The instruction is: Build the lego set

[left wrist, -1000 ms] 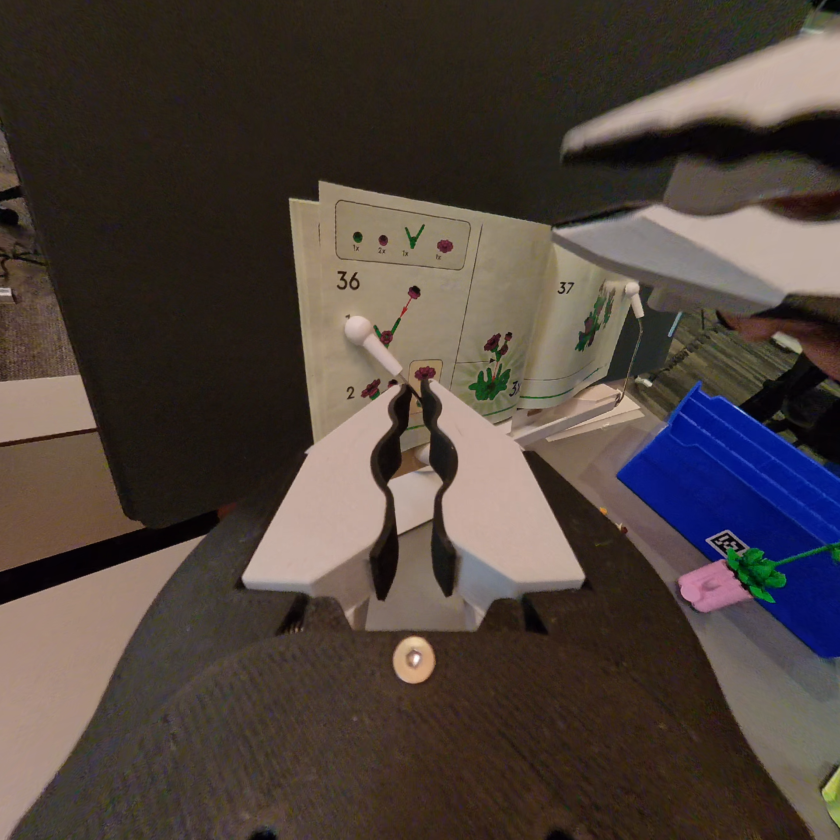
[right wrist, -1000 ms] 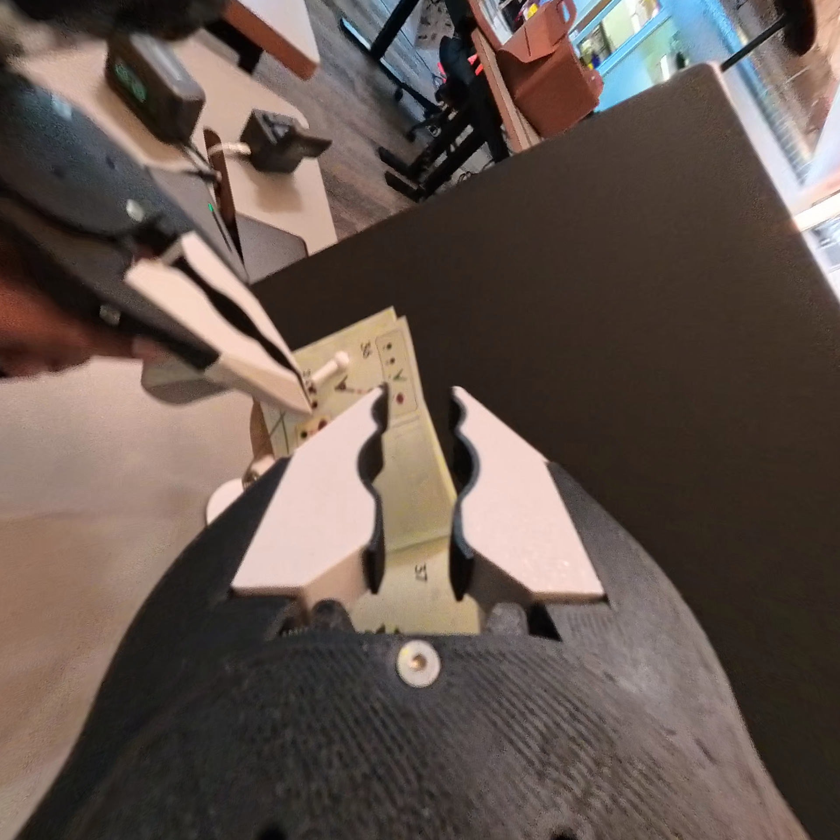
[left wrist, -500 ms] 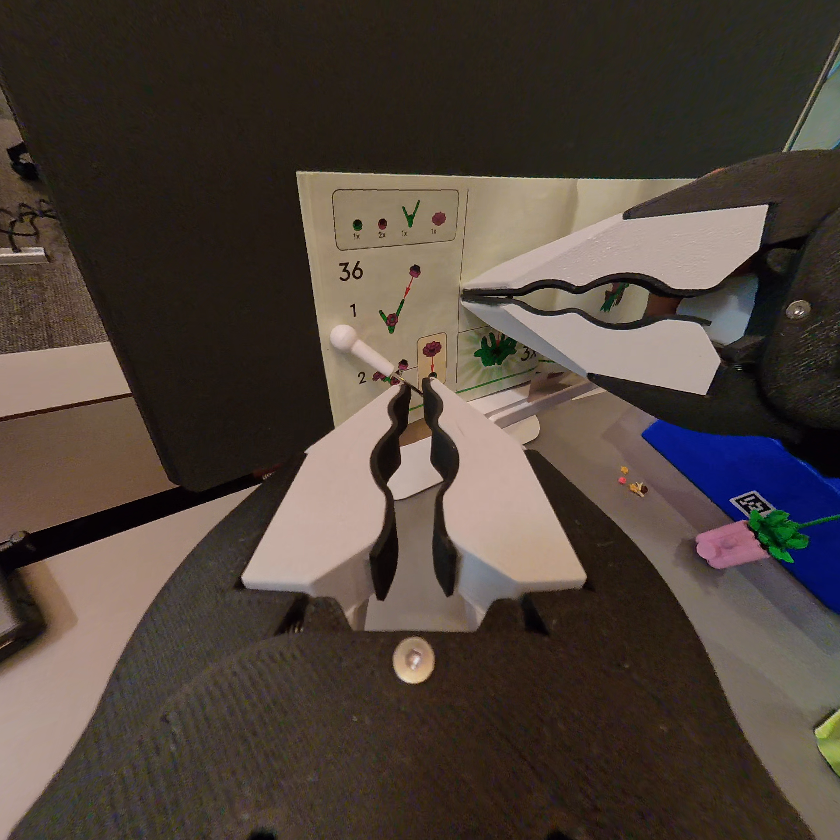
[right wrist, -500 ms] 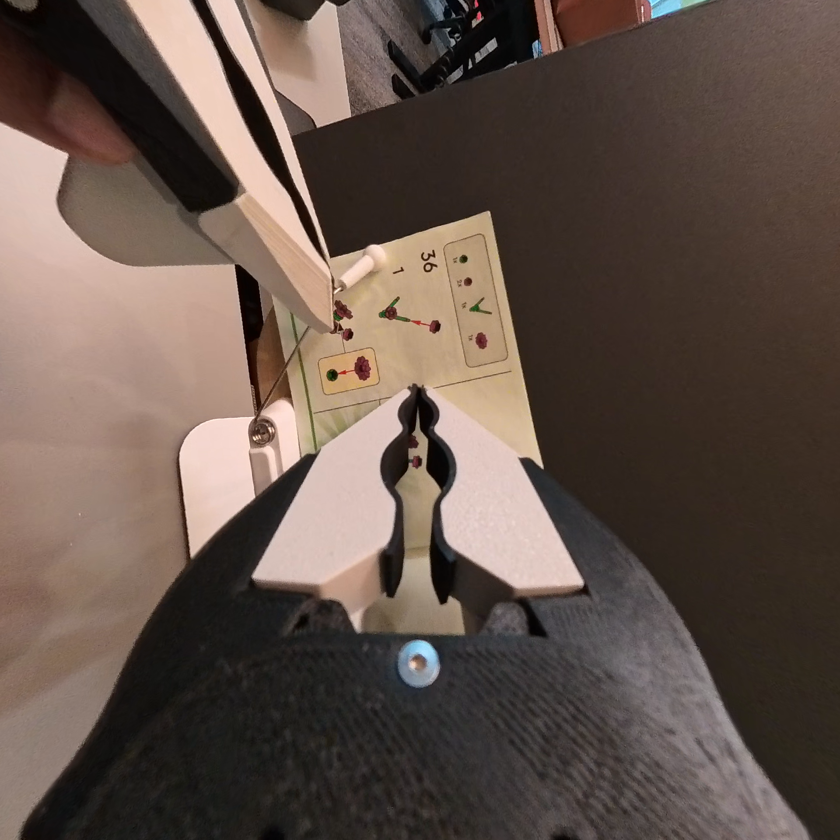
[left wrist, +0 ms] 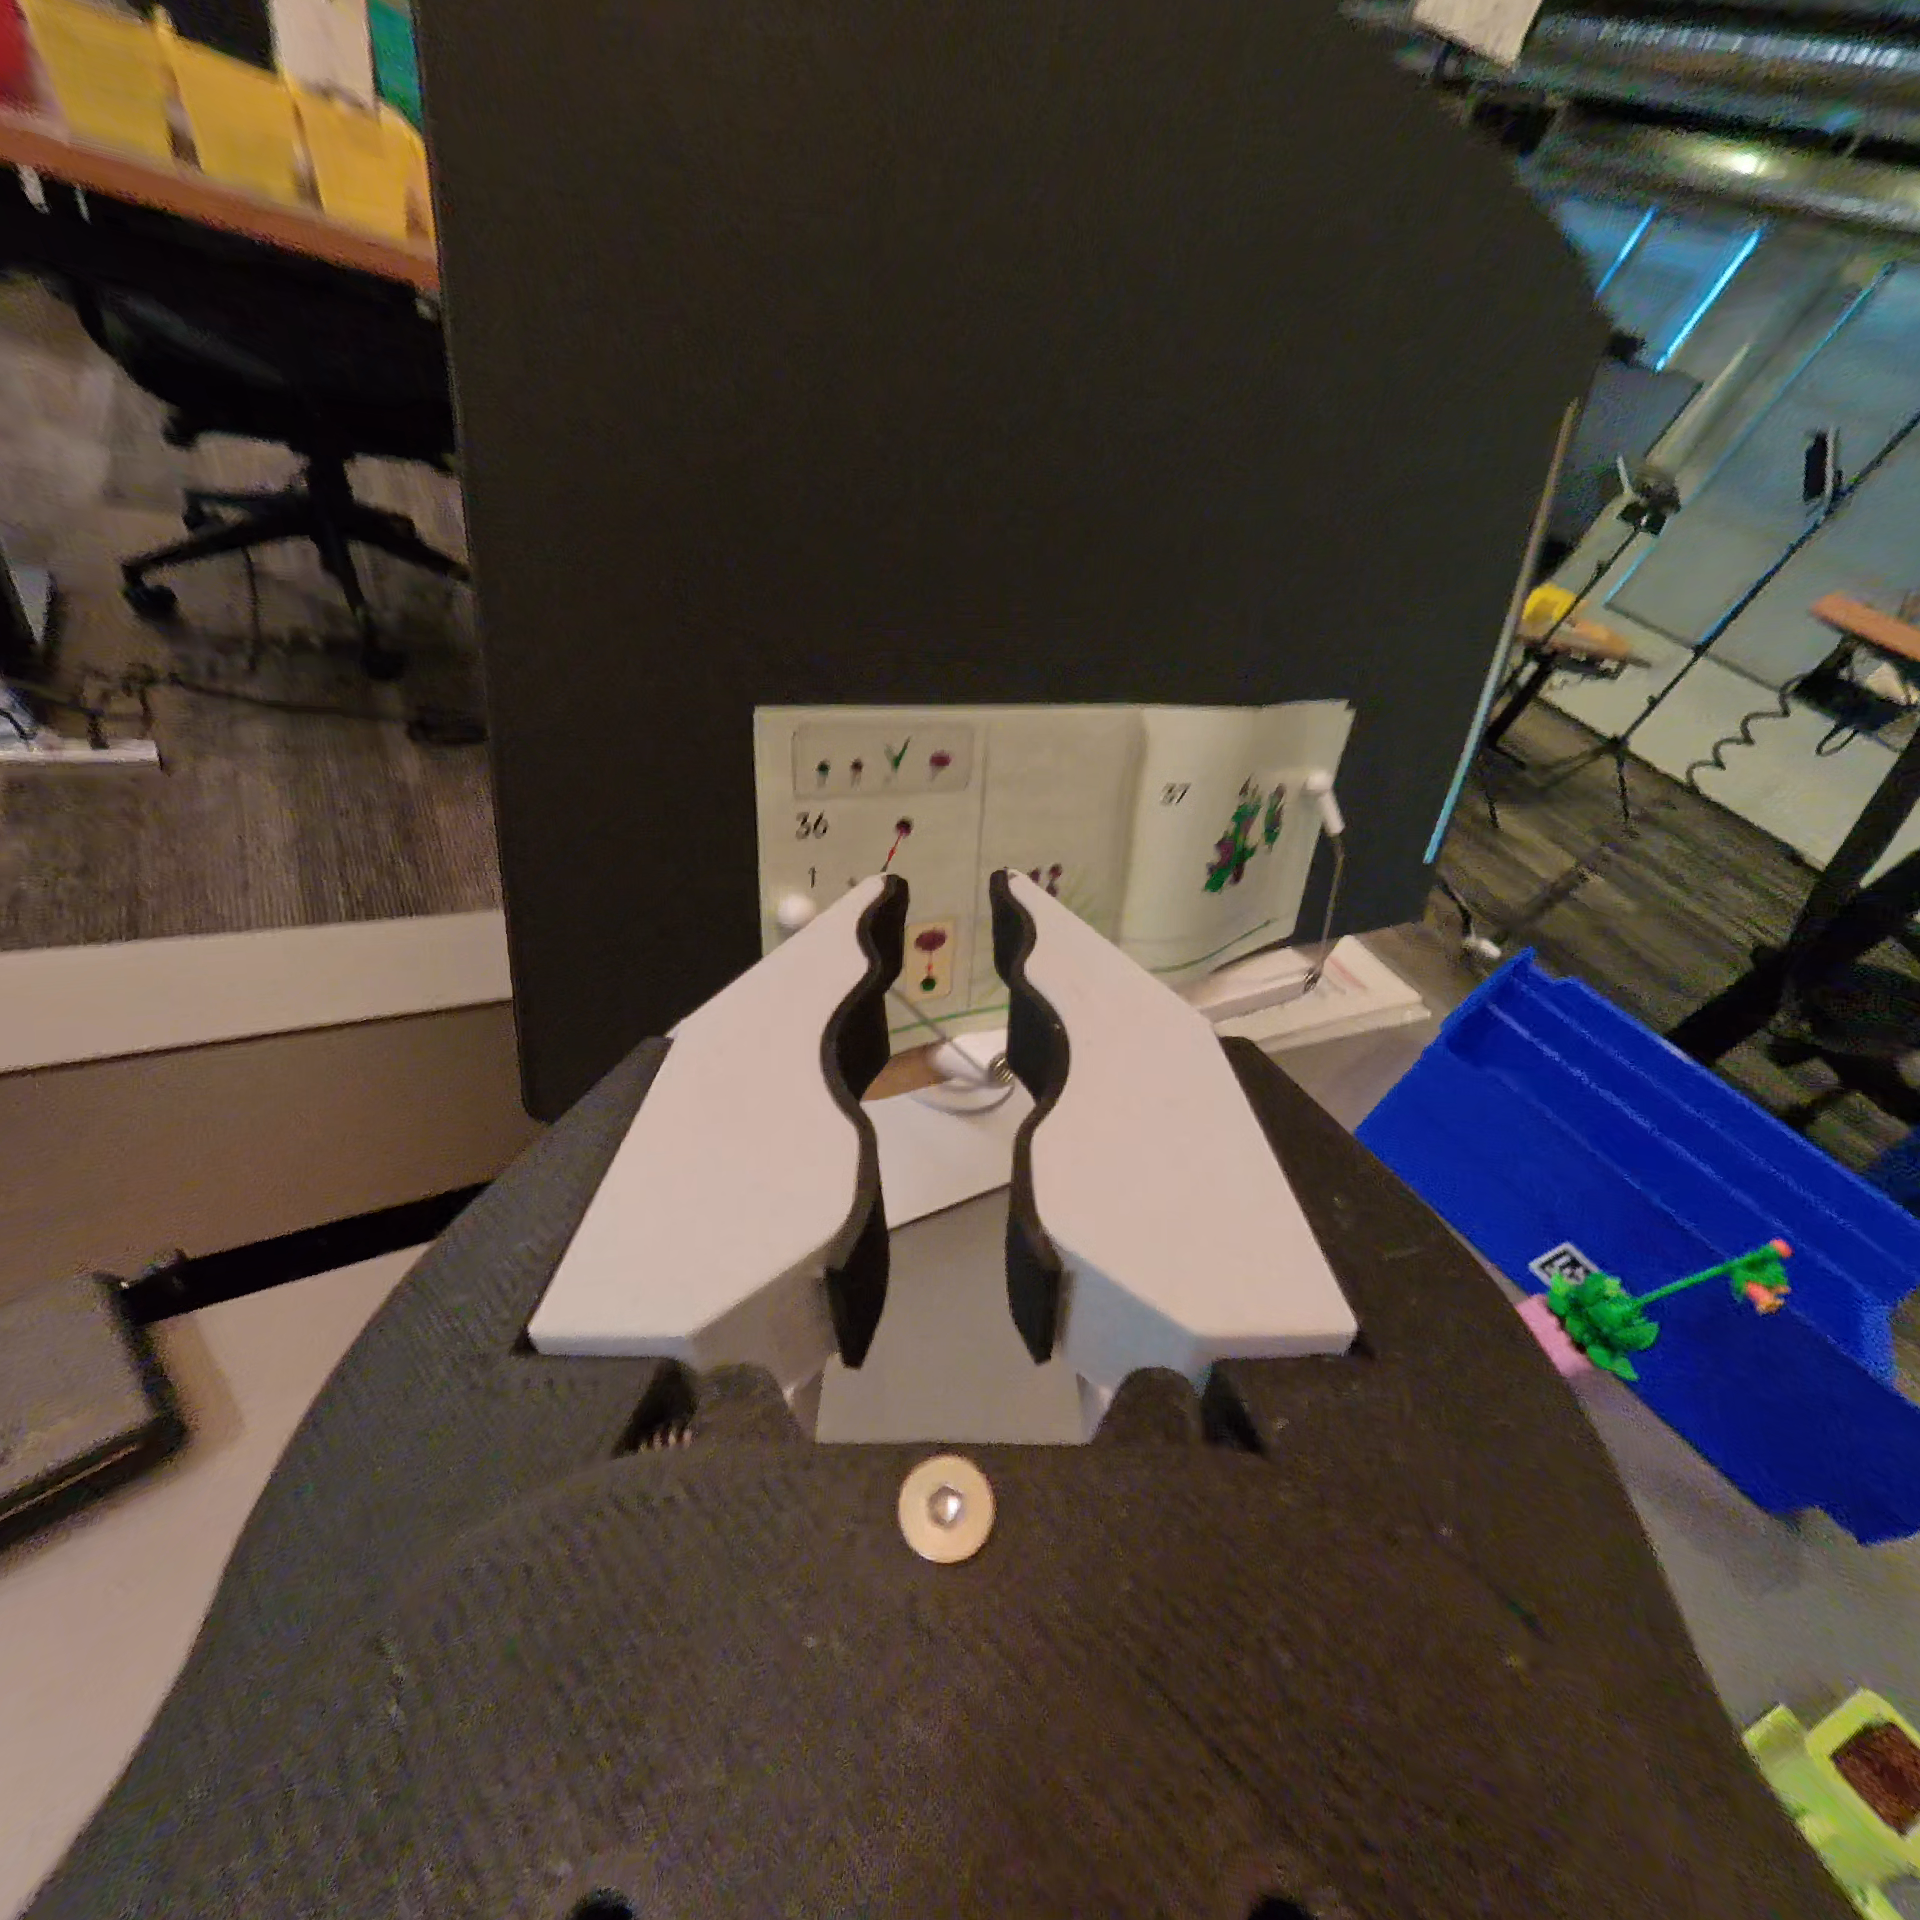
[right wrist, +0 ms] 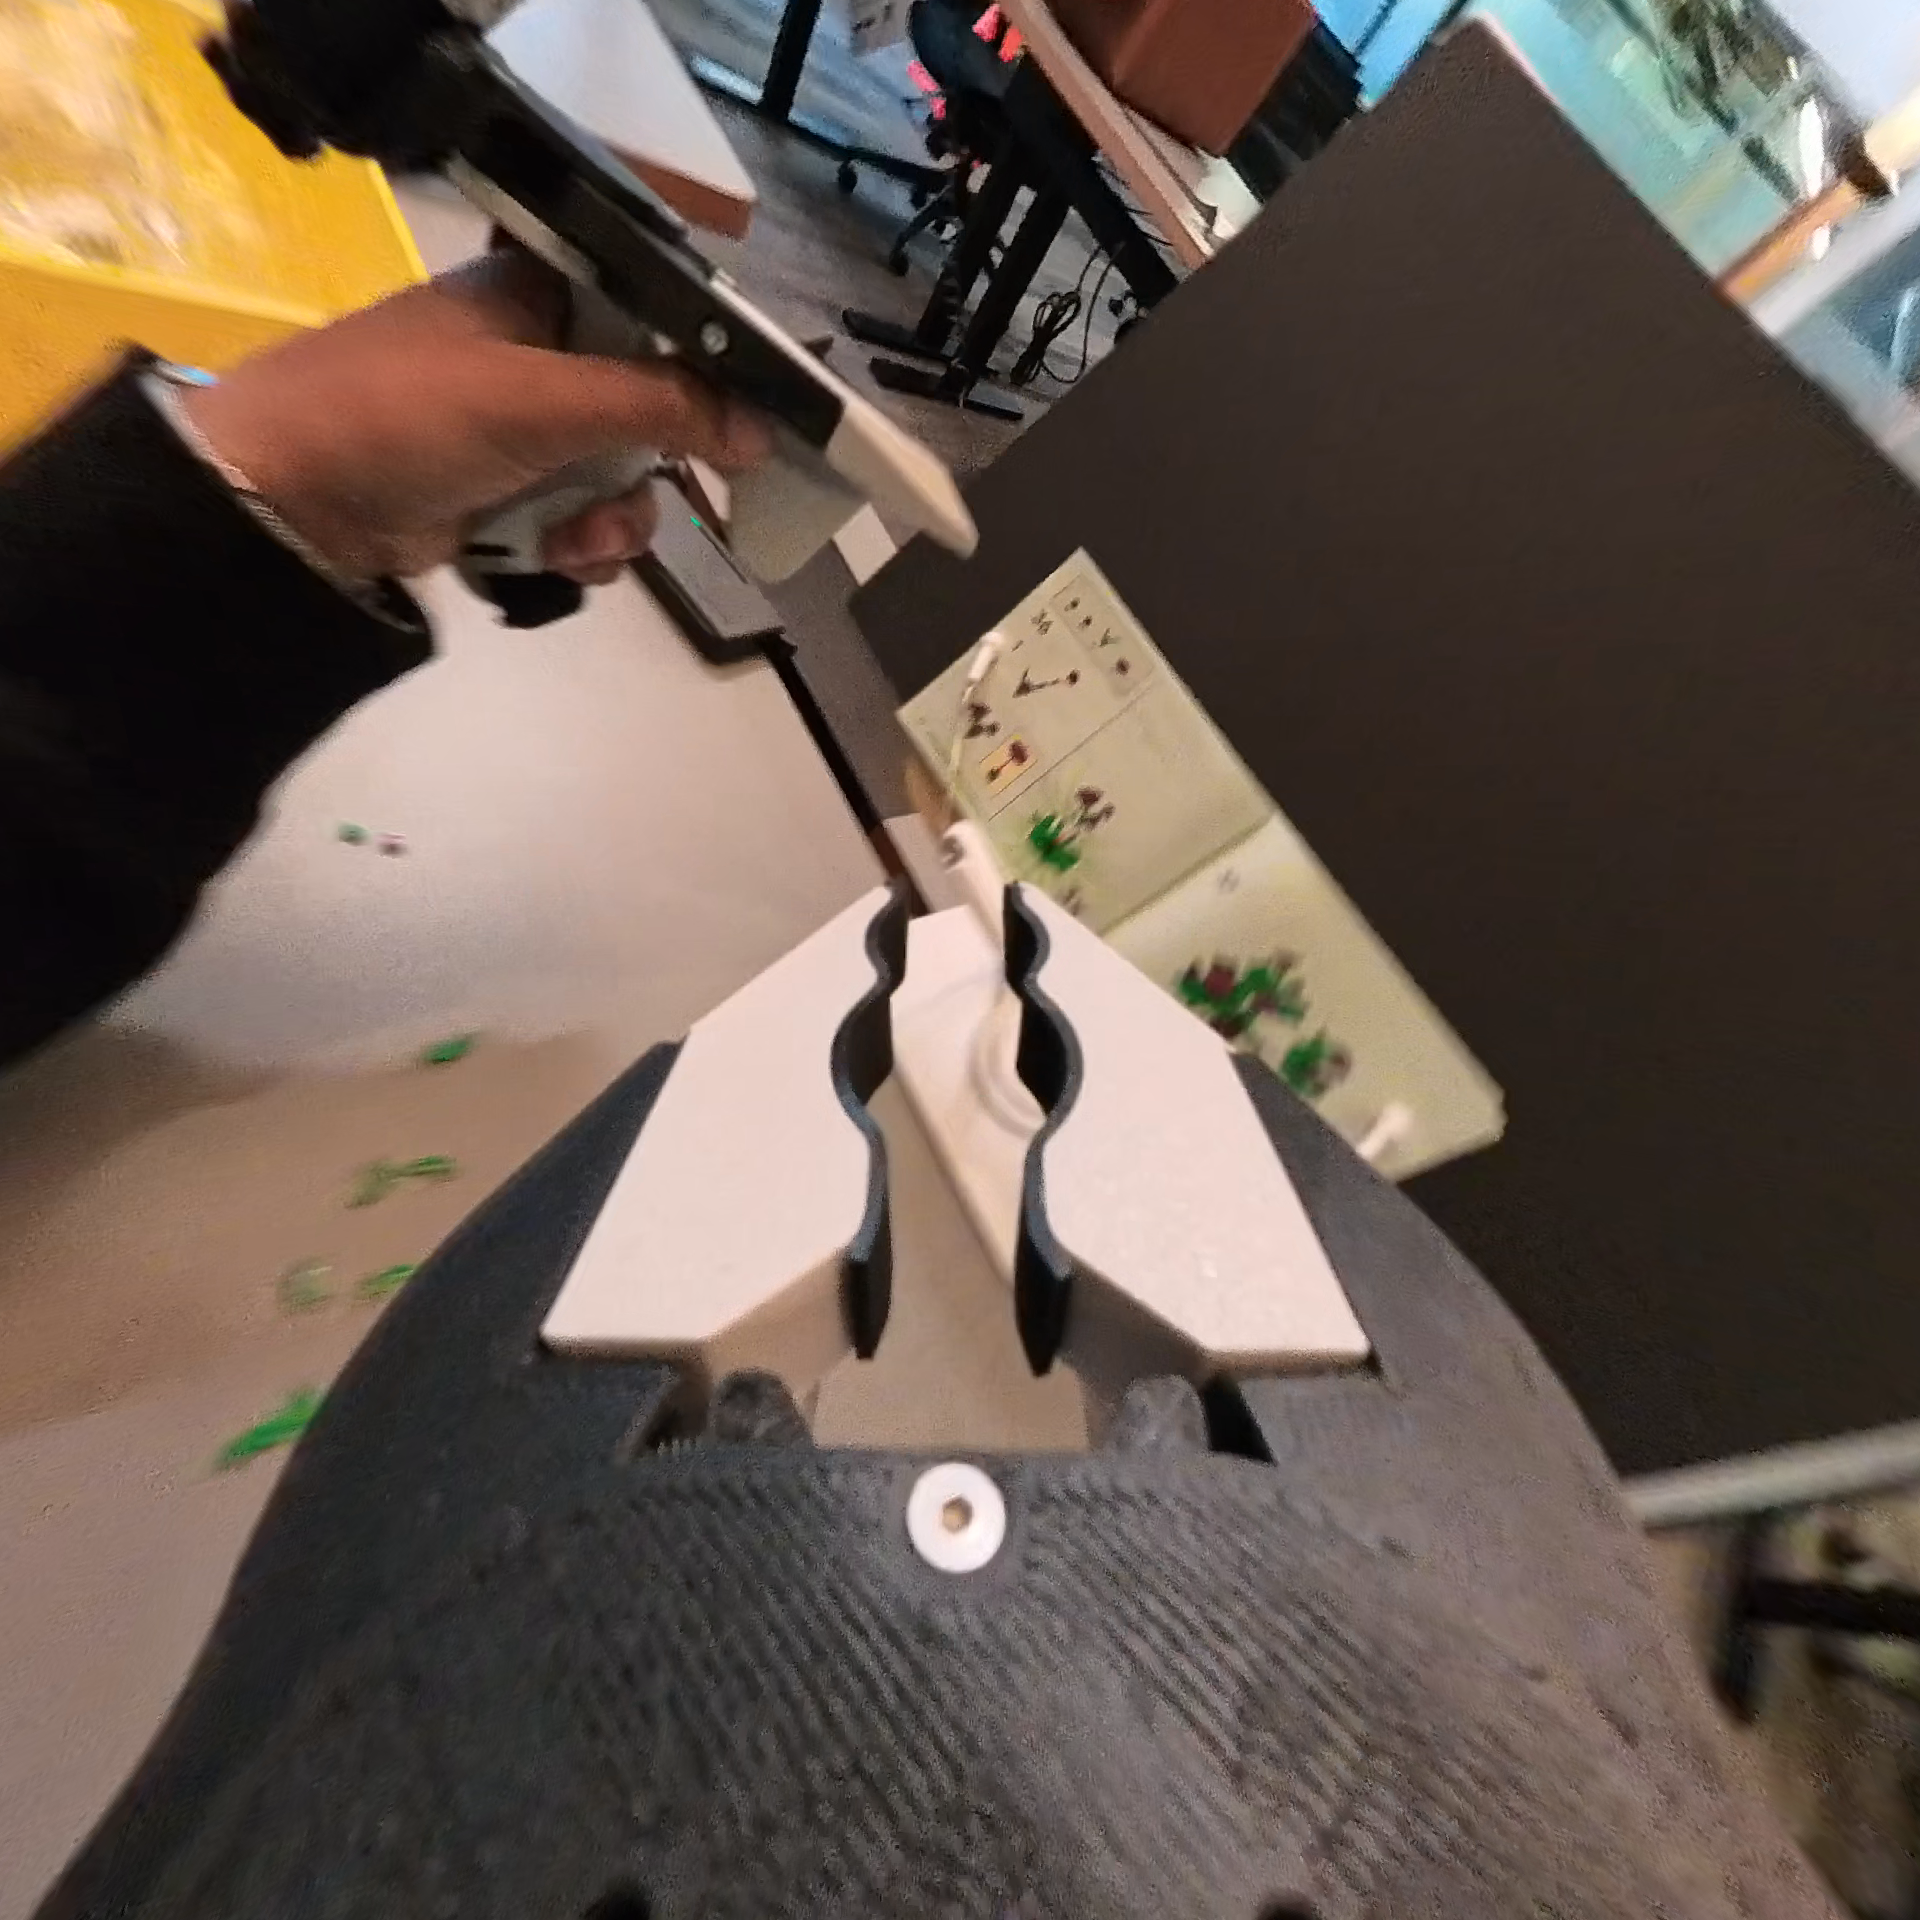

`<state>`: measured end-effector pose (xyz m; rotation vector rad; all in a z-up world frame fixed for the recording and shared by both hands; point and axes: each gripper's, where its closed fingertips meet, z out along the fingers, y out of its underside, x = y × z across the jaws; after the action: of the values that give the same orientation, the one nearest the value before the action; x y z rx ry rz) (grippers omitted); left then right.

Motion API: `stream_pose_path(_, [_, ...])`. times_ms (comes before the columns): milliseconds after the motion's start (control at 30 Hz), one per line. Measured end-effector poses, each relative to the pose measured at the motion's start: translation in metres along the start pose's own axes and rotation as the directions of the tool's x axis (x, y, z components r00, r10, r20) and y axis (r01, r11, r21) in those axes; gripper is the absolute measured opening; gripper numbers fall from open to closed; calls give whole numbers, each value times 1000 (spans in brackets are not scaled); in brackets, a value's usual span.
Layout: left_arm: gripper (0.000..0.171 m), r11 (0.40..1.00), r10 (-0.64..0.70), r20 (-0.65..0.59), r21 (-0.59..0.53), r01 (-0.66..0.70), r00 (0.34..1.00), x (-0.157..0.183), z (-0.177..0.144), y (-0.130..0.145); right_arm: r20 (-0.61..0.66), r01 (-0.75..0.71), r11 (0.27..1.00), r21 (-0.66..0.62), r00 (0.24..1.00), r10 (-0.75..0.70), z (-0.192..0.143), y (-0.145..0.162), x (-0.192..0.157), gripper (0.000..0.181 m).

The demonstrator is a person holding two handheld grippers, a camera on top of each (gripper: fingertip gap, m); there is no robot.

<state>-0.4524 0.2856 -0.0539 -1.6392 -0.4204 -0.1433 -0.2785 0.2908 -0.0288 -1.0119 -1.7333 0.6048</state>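
Both grippers, left and right, fingers released and empty, face the booklet propped on its stand against a black board.

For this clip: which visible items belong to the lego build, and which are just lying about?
Part of the job:
- instruction booklet on its white stand
- partly built green flower stem
- loose green pieces
- blue bin

Lying about:
- black backboard
- office chair
- dark pad
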Motion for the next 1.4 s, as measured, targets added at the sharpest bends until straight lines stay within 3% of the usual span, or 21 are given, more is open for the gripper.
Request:
stream_pose_path(100, [23,995,49,-3,84,-48,999,24,-23,-26,-29,-231,973,16,972,232,-66,18,-40,22])
stream_pose_path(233, [32,976,135,-28,178,-128,990,78,-61,-43,-167,-402,916,1,903,396,-133,66,-94,30])
stream_pose_path(333, [32,969,221,-104,137,-206,970,120,-79,-20,-264,-470,883,18,849,457,-162,99,-123,30])
stream_pose_path(400, [33,968,250,-160,17,-250,955,135,-87,17,-303,-494,870,12,827,473,-173,113,-135,32])
stream_pose_path(500, [37,939,238,-267,-181,-291,934,156,-117,92,-293,-507,861,48,816,497,-180,112,-149,41])
stream_pose_path(600, [36,926,171,-301,-275,-257,938,168,-158,156,-258,-543,837,66,801,541,-181,111,-164,48])
stream_pose_path(767, [36,917,10,-326,-373,-139,945,183,-221,219,-226,-549,834,44,808,544,-185,119,-201,49])
stream_pose_path(900, [36,912,33,-276,-385,-142,961,176,-260,237,-268,-515,857,32,821,504,-193,131,-216,45])
stream_pose_path(1033, [37,921,14,-249,-374,-110,968,173,-277,245,-261,-547,836,45,801,538,-196,144,-225,43])
stream_pose_path(1233, [38,910,24,-206,-402,-107,978,168,-270,265,-173,-589,807,41,792,586,-182,153,-236,34])
stream_pose_path(1400, [38,889,91,-188,-427,-165,978,158,-248,282,-172,-544,838,48,822,543,-171,164,-230,27])
